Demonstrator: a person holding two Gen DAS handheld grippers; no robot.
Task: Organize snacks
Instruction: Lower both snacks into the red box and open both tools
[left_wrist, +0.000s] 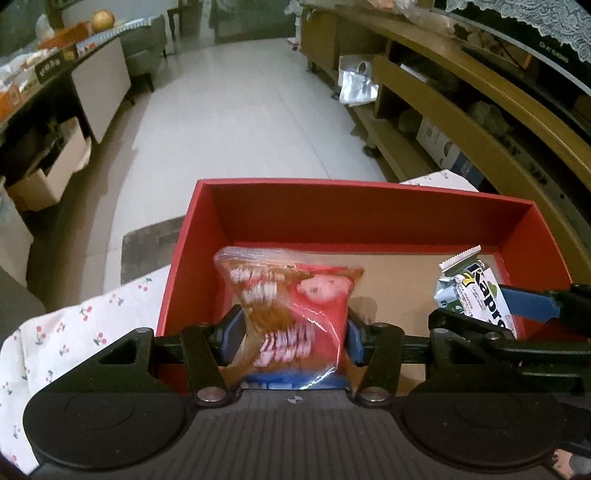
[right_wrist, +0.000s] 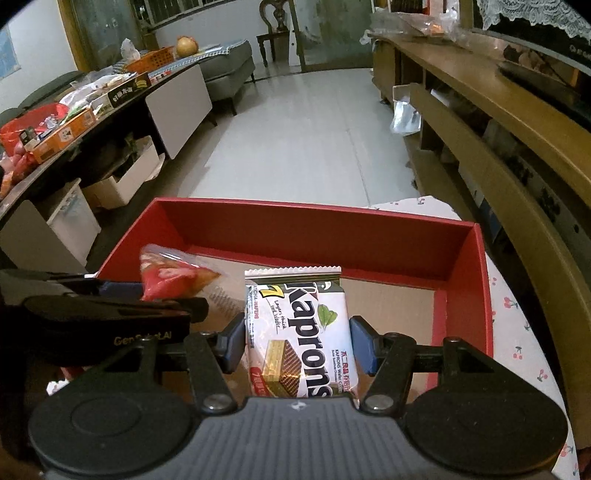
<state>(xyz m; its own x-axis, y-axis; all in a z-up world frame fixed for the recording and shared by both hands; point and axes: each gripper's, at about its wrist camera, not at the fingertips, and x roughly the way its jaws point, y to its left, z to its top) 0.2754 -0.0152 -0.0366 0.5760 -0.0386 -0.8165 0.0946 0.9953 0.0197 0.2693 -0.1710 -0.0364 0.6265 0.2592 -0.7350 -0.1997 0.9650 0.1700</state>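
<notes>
A red cardboard box (left_wrist: 280, 199) with a brown floor sits on a cherry-print cloth; it also shows in the right wrist view (right_wrist: 317, 218). My left gripper (left_wrist: 293, 332) is shut on a clear and red snack bag (left_wrist: 291, 295), held over the box's near left part. My right gripper (right_wrist: 298, 345) is shut on a white Kaprons wafer pack (right_wrist: 299, 332), held over the box's near middle. In the left wrist view the wafer pack (left_wrist: 476, 295) and the right gripper's blue fingers (left_wrist: 532, 304) appear at the right. In the right wrist view the snack bag (right_wrist: 173, 277) shows at the left.
The cherry-print cloth (left_wrist: 74, 332) covers the table under the box. A wooden shelf unit (right_wrist: 498, 122) runs along the right. A dark counter (right_wrist: 74, 122) loaded with snack boxes stands at the left. White tiled floor (right_wrist: 303, 129) lies beyond the box.
</notes>
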